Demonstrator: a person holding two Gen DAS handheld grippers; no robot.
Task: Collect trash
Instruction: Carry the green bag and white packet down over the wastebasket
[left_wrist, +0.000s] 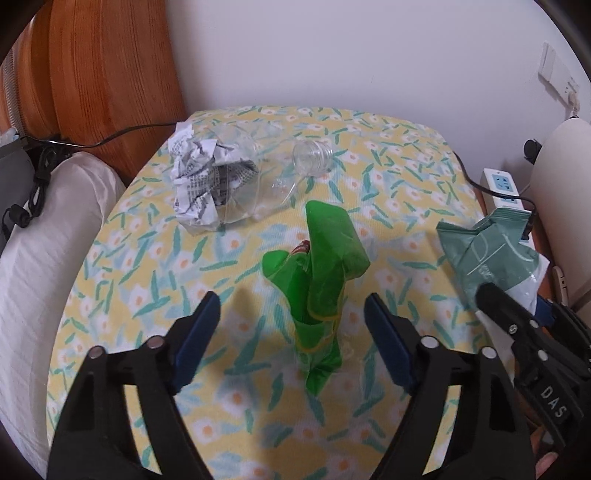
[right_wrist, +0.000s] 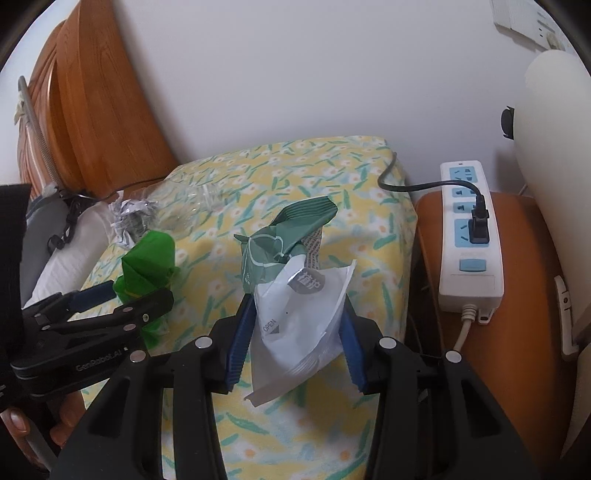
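Note:
A crumpled green plastic wrapper (left_wrist: 321, 280) stands on the flowered tablecloth (left_wrist: 155, 280). My left gripper (left_wrist: 291, 314) is open around it, with a gap on each side between its blue pads and the wrapper. My right gripper (right_wrist: 295, 323) is shut on a green and white wipes pack (right_wrist: 295, 295), held over the table's right side. The pack (left_wrist: 480, 251) also shows at the right in the left wrist view. Further back lie a crumpled newspaper ball (left_wrist: 199, 177) and a clear plastic bottle (left_wrist: 280, 162) on its side.
A white power strip (right_wrist: 469, 229) with a black plug lies on an orange-brown stand right of the table. A wooden headboard (left_wrist: 103, 74) and a white pillow (left_wrist: 48, 240) are on the left. A white wall is behind. A black cable (right_wrist: 391, 177) runs over the table's back corner.

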